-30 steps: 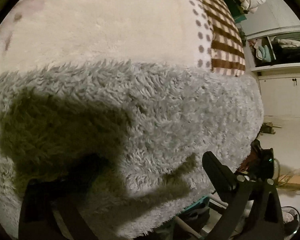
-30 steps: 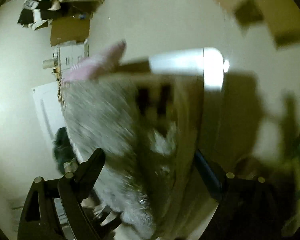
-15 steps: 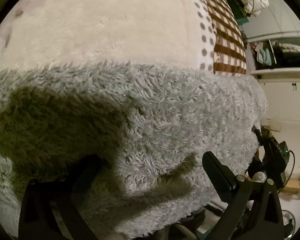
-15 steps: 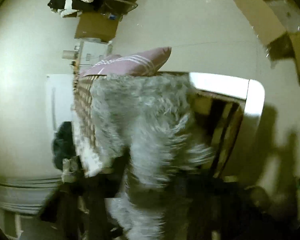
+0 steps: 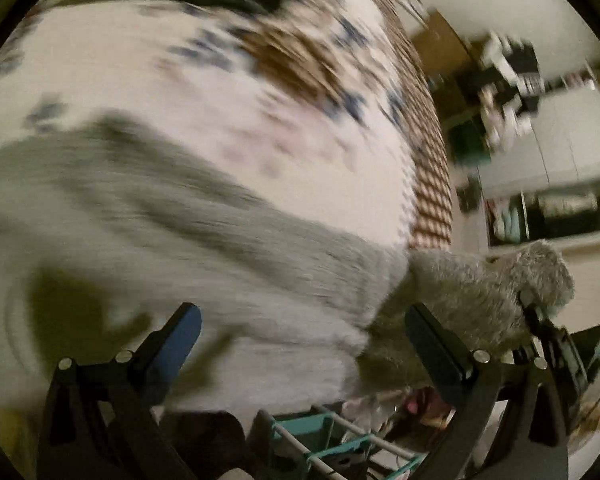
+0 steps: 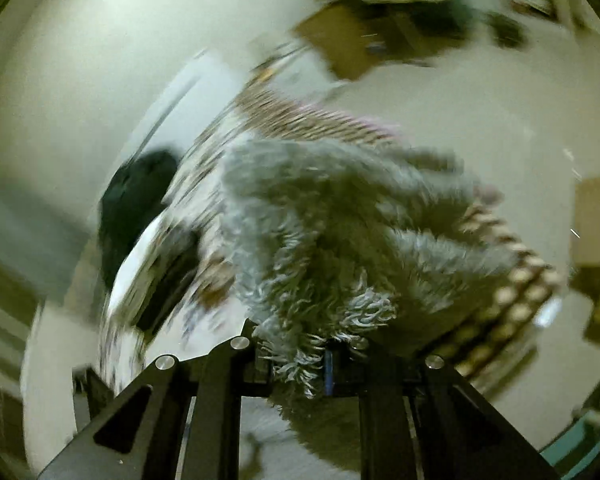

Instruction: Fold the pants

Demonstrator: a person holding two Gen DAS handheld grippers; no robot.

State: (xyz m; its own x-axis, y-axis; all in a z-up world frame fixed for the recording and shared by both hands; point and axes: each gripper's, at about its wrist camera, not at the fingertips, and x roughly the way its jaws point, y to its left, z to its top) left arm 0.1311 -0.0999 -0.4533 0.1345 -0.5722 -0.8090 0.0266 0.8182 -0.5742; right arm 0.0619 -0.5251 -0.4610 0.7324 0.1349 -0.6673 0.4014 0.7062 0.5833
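Observation:
Fluffy grey pants (image 5: 220,260) lie across a cream bed cover (image 5: 220,100) with brown checks. My left gripper (image 5: 300,314) hangs open above the pants, which pass below its wide-apart fingers with no grip. The picture is blurred by motion. In the right wrist view, the right gripper (image 6: 300,356) has its jaws closing, and a tuft of the grey pants (image 6: 320,220) is pinched between them. That end of the pants (image 5: 500,280) is lifted off the bed at the right of the left wrist view.
A turquoise rack (image 5: 320,436) stands below the bed's near edge. Open shelves (image 5: 548,212) line the far wall. Cardboard boxes (image 6: 352,44) sit on the pale floor. A dark bundle (image 6: 136,208) lies beside the bed.
The right gripper went from wide open to shut on the pants' edge, then rose and rolled with it. The left gripper pulled up and away, staying open.

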